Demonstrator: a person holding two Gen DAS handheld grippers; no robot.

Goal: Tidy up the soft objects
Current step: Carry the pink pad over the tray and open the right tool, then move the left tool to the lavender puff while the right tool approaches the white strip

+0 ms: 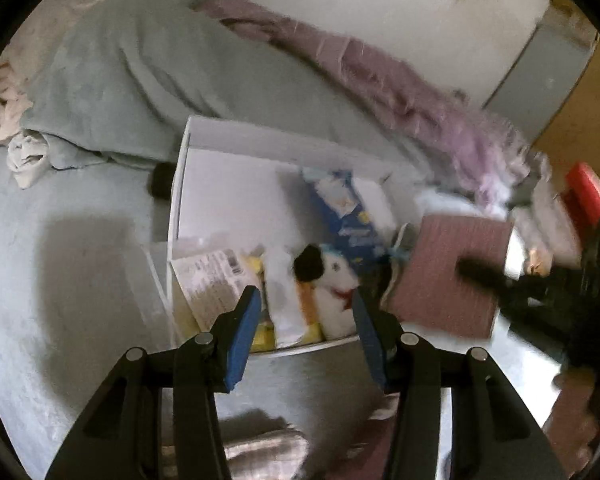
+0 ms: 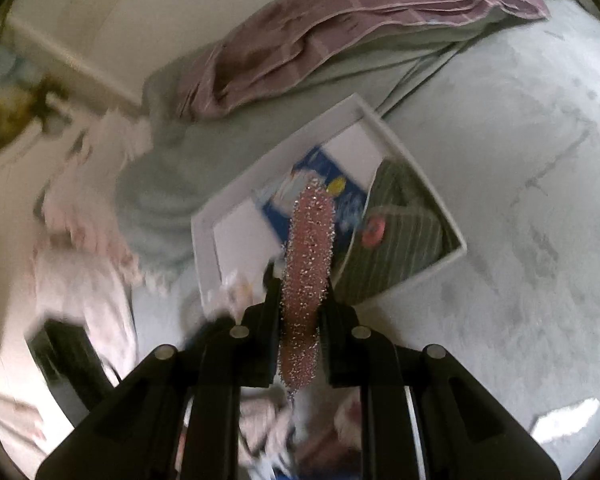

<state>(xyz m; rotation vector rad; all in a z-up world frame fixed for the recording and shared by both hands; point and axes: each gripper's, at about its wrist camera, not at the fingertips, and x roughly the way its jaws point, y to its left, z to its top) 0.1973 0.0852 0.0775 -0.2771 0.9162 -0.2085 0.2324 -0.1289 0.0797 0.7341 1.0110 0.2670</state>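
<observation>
Above the white box (image 2: pixel 416 148), the right gripper (image 2: pixel 300 304) is clamped on a pink scrubby pad (image 2: pixel 310 240); the left gripper (image 1: pixel 304 320) hangs apart, empty. Next, I judge, lowering the pad inside.

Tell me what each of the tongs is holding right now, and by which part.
The right tongs pinch a flat pink textured pad edge-on near its lower end. The left tongs stand open, holding nothing.

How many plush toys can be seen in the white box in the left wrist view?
1: a white plush toy with a black ear lies at the near end of the white box, between the packets and the pink square cloth. Others may be hidden under the packets.
</observation>
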